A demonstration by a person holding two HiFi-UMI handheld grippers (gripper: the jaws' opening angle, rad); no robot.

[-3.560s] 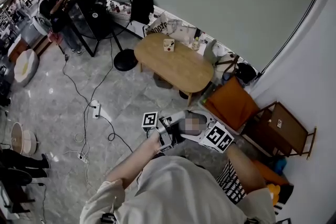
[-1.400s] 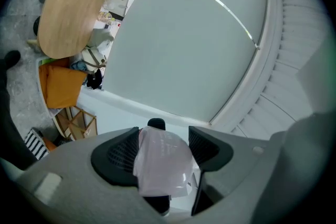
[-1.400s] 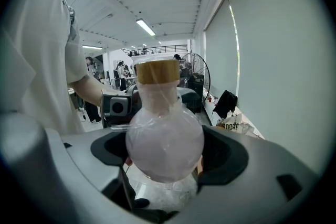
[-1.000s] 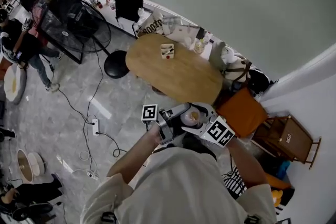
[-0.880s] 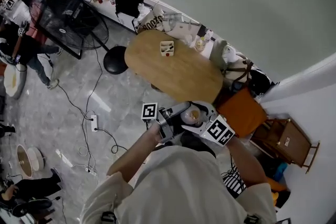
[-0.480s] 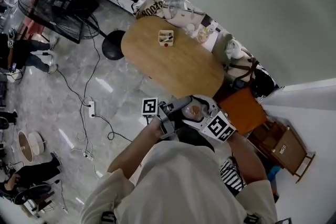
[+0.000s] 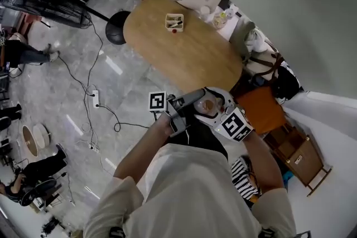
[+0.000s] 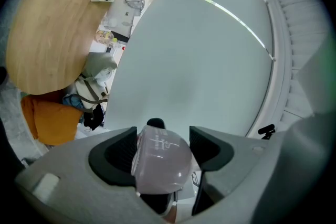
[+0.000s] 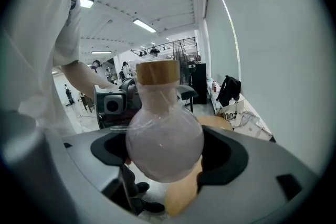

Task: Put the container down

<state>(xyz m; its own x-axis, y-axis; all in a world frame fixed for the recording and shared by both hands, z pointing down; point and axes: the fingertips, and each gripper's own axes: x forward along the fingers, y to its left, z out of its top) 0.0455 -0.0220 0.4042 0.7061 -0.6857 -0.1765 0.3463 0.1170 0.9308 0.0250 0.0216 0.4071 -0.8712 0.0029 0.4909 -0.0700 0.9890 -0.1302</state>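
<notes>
both grippers are on the same container (image 7: 207,104), held up in the air in front of the person's chest, resting on nothing. it's a clear round-bodied flask with a short neck and a tan cork-like lid (image 9: 157,72).

left gripper (image 8: 160,148): jaws narrow, one dark pad on each side of the rounded clear body, both touching it. right gripper (image 9: 164,150): same, jaws closed in on the widest part of the round body, the neck and lid sticking up above the jaws. in the right gripper view the left gripper's camera housing shows just behind the flask, so the two grip it from opposite sides.

in the head view the marker cube of the left gripper (image 7: 158,102) sits left of the flask and the marker cube of the right gripper (image 7: 237,124) sits right of it, both forearms bent in close.

the oval wooden table (image 7: 184,47) lies ahead of the person, its near edge close to the flask in the picture. a small white box (image 7: 174,21) sits on the far part of the top, well apart from the flask. an orange seat (image 7: 261,108) is just right of the table. cables and a power strip (image 7: 93,98) lie on the grey floor at left.
</notes>
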